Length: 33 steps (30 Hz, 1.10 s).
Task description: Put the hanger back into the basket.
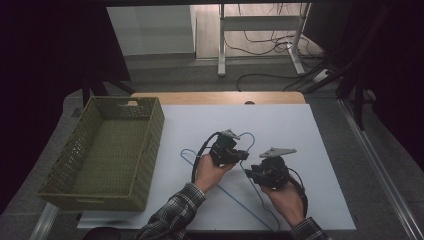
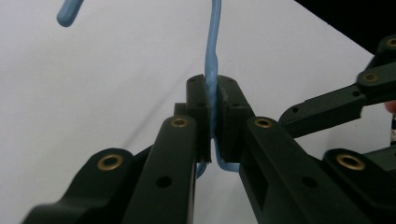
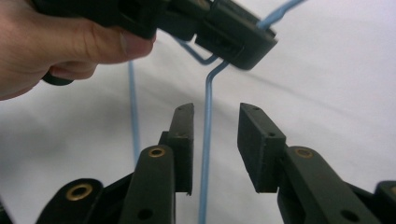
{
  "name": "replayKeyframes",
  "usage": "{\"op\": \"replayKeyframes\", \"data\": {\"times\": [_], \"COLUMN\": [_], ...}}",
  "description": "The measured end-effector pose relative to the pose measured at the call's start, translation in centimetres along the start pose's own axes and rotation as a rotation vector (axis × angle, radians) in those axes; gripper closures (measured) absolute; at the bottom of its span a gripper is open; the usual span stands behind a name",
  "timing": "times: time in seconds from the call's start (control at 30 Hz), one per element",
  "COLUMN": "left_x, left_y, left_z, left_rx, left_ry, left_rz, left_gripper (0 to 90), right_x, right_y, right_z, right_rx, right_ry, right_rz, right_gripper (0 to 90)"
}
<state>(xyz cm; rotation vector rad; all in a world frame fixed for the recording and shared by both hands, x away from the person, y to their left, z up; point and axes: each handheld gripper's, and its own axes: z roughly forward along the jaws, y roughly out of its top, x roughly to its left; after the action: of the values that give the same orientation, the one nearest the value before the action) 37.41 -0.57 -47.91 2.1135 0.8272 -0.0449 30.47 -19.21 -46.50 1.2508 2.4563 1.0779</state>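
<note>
**Hanger pinched on one side, second grip pending**

Between the left gripper's [image 2: 212,116] pads: blue wire hanger [image 1: 240,192], pinched at its neck just below the hook. Hanger rests on the white table [image 1: 310,150]. Right gripper [image 3: 215,140] is spread, a hanger arm running between its jaws, untouched. Likely next: close right. Green basket [image 1: 150,145] sits empty, well left of both grippers.

The green basket [image 1: 107,155] walls off the left of the white surface [image 1: 300,130]; right of the basket, the far part of the surface lies open. Nearer the person, the blue wire hanger [image 1: 235,192] sprawls beside the basket. The left gripper [image 2: 213,100] clamps the hanger's neck, and the right gripper [image 3: 211,128] has its fingers [image 3: 184,135] spread around one wire, crowding that spot.
</note>
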Motion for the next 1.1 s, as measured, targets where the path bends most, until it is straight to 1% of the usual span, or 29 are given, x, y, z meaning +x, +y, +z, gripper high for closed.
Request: {"op": "replayKeyframes", "data": {"times": [0.03, 0.07, 0.1, 0.13, 0.2, 0.23, 0.27, 0.3, 0.33, 0.37, 0.4, 0.43, 0.47, 0.5, 0.6, 0.63, 0.67, 0.7, 0.73, 0.77, 0.8, 0.83, 0.87, 0.9, 0.93, 0.97, 1.0, 1.03, 1.1], "left_x": [0.0, 0.0, 0.0, -0.1, -0.1, -0.1, -0.1, -0.1, -0.1, 0.0, -0.1, -0.1, 0.0, 0.0, 0.0, 0.1, 0.0, 0.0, 0.1, 0.0, 0.0, 0.0, 0.0, 0.0, 0.0, 0.1, 0.1, 0.0, 0.0], "left_y": [-0.1, -0.2, -0.2, -0.3, -0.4, -0.4, -0.5, -0.5, -0.6, -0.6, -0.7, -0.7, -0.7, -0.7, -0.7, -0.7, -0.7, -0.7, -0.7, -0.8, -0.9, -0.9, -1.2, -1.4, -1.4, -1.7, -1.7, -2.1, -2.4], "left_z": [-0.2, -0.6, -0.6, -0.9, -1.1, -1.2, -1.5, -1.5, -1.6, -1.7, -1.8, -1.8, -2.0, -2.0, -2.6, -2.9, -3.3, -3.8, -4.4, -4.9, -6.2, -6.2, -7.5, -8.2, -8.2, -9.5, -9.5, -10.6, -11.4], "left_rx": [-0.007, -0.016, -0.016, -0.024, -0.028, -0.028, -0.029, -0.029, -0.031, -0.026, -0.033, -0.033, -0.030, -0.030, -0.040, -0.041, -0.048, -0.048, -0.046, -0.054, -0.064, -0.064, -0.068, -0.072, -0.072, -0.078, -0.078, -0.069, -0.068], "left_ry": [-0.003, -0.009, -0.009, -0.012, -0.014, -0.015, -0.019, -0.019, -0.022, -0.025, -0.030, -0.030, -0.039, -0.039, -0.066, -0.069, -0.073, -0.077, -0.076, -0.081, -0.090, -0.090, -0.093, -0.085, -0.085, -0.090, -0.090, -0.076, -0.067], "left_rz": [0.001, 0.003, 0.003, 0.002, 0.002, 0.005, 0.010, 0.010, 0.009, 0.016, 0.009, 0.009, 0.012, 0.012, 0.010, 0.019, 0.017, 0.023, 0.029, 0.025, 0.031, 0.031, 0.044, 0.051, 0.051, 0.064, 0.064, 0.085, 0.101], "left_gripper": [85.5, 85.4, 85.4, 85.4, 85.3, 85.3, 85.3, 85.2, 85.2, 85.1, 85.0, 84.9, 84.8, 84.5, 83.7, 81.0, 74.5, 74.5, 70.4, 65.1, 61.6, 57.9, 53.7, 50.7, 48.1, 44.6, 41.7, 38.4, 32.7], "right_x": [0.0, 0.0, 0.0, 0.0, -0.1, -0.1, -0.1, -0.1, -0.1, -0.1, -0.1, -0.1, 0.0, 0.0, 0.2, 0.2, 0.3, 0.3, 0.4, 0.6, 0.7, 0.7, 0.8, 0.8, 0.8, 0.8, 0.8, 0.8, 0.8], "right_y": [0.0, 0.0, 0.0, 0.0, 0.1, 0.1, 0.2, 0.2, 0.3, 0.4, 0.4, 0.4, 0.5, 0.5, 0.6, 0.7, 0.8, 0.8, 0.9, 1.1, 1.2, 1.2, 1.4, 1.5, 1.5, 1.6, 1.6, 1.8, 2.0], "right_z": [0.0, 0.3, 0.3, 0.9, 1.5, 1.5, 1.9, 1.9, 2.0, 2.2, 2.2, 2.2, 2.2, 2.2, 1.9, 1.8, 1.4, 1.4, 1.3, 0.9, 0.7, 0.7, 0.2, 0.0, -0.2, -0.4, -0.4, -0.8, -1.1], "right_rx": [0.000, 0.014, 0.014, 0.035, 0.061, 0.061, 0.075, 0.075, 0.081, 0.090, 0.095, 0.095, 0.101, 0.101, 0.101, 0.099, 0.089, 0.089, 0.083, 0.072, 0.066, 0.066, 0.057, 0.049, 0.040, 0.037, 0.037, 0.028, 0.024], "right_ry": [0.000, 0.020, 0.020, 0.034, 0.046, 0.046, 0.062, 0.062, 0.067, 0.081, 0.092, 0.092, 0.108, 0.108, 0.112, 0.125, 0.147, 0.147, 0.154, 0.171, 0.176, 0.176, 0.184, 0.189, 0.194, 0.200, 0.200, 0.208, 0.211], "right_rz": [0.000, 0.004, 0.004, 0.001, 0.004, 0.004, 0.010, 0.010, 0.010, 0.006, 0.005, 0.005, 0.003, 0.003, -0.028, -0.038, -0.051, -0.051, -0.064, -0.076, -0.084, -0.084, -0.102, -0.109, -0.114, -0.116, -0.116, -0.130, -0.146], "right_gripper": [65.8, 65.5, 65.5, 65.6, 67.8, 67.8, 70.9, 70.9, 73.2, 78.9, 82.7, 82.7, 85.9, 85.9, 86.8, 87.0, 87.1, 87.1, 87.2, 87.2, 87.3, 87.3, 87.3, 87.3, 87.3, 87.3, 87.3, 87.3, 87.3]}}
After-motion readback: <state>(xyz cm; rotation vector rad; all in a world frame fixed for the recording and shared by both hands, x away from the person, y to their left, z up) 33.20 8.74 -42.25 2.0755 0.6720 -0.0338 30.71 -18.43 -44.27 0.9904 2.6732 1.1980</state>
